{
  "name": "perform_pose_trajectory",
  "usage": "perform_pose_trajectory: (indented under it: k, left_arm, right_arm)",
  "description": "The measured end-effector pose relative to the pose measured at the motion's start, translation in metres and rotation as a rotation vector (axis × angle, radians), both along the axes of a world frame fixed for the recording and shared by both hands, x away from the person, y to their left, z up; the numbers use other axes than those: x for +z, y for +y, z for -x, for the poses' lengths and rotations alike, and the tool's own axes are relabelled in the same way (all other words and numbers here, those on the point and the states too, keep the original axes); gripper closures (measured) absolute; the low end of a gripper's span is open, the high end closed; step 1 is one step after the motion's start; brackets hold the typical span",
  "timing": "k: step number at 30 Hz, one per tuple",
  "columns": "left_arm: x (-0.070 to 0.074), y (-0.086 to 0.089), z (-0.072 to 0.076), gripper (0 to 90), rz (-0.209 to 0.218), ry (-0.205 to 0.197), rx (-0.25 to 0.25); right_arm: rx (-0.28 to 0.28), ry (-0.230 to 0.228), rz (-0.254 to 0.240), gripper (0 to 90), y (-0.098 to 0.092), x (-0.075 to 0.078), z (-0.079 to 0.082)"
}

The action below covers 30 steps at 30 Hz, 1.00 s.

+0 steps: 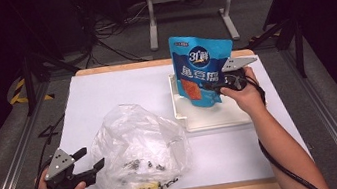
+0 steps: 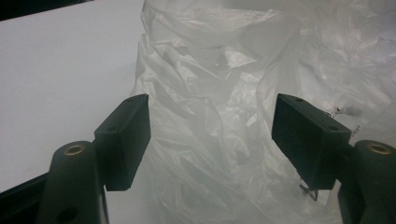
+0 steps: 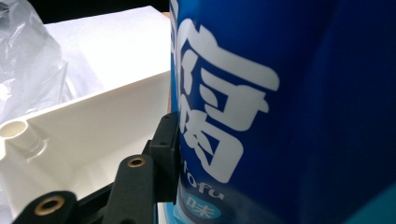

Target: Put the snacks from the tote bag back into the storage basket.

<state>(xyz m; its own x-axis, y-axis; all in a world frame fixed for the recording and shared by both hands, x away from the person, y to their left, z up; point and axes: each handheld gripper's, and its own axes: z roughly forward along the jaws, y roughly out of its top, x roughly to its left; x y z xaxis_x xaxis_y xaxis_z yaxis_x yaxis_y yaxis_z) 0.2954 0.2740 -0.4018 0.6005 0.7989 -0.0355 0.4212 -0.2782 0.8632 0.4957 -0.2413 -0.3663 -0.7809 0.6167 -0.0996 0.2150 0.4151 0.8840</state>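
In the high view my left tongs (image 1: 91,159) sit at the lower left of the frame, jaws spread wide and empty, their tips just at the left flank of the crumpled clear plastic bag (image 1: 139,147). In the left gripper view that bag (image 2: 243,107) fills the gap between the two jaws, though I cannot tell whether either pad touches the film. To the left of the bag there is bare white counter (image 1: 96,97) running up to the far wooden edge.

My right tongs (image 1: 215,86) are right of centre, clamped on the blue snack pouch (image 1: 200,67), which stands upright over the white tray (image 1: 213,118). In the right gripper view one jaw presses flat against the pouch (image 3: 280,116) beside its white lettering; the other jaw is hidden behind it. The tray (image 3: 93,121) shows its raised wall and a short round post in one corner.

The bag's near side lies close to the counter's front edge. Between bag and tray only a narrow strip of counter is open, and the tray's right side lies near the counter's right edge.
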Motion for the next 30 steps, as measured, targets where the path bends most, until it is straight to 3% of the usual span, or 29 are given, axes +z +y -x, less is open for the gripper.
perform_pose_trajectory:
  k: [15, 21, 27, 30]
  left_arm:
    - [0.0, -0.001, 0.0, 29.3, 0.0, 0.002, -0.001]
    - [0.0, -0.001, 0.0, 29.3, 0.001, 0.002, 0.0]
    - [-0.001, -0.001, -0.001, 29.3, 0.002, 0.002, -0.003]
    - [-0.001, -0.001, -0.001, 29.3, 0.003, 0.004, -0.003]
  right_arm:
    - [0.026, 0.011, 0.026, 53.1, -0.005, -0.009, -0.002]
    - [0.026, 0.012, 0.005, 50.4, -0.009, -0.011, -0.002]
    - [0.009, 0.014, 0.017, 45.4, -0.008, -0.008, -0.002]
    - [-0.005, 0.015, -0.004, 39.3, -0.009, -0.005, -0.002]
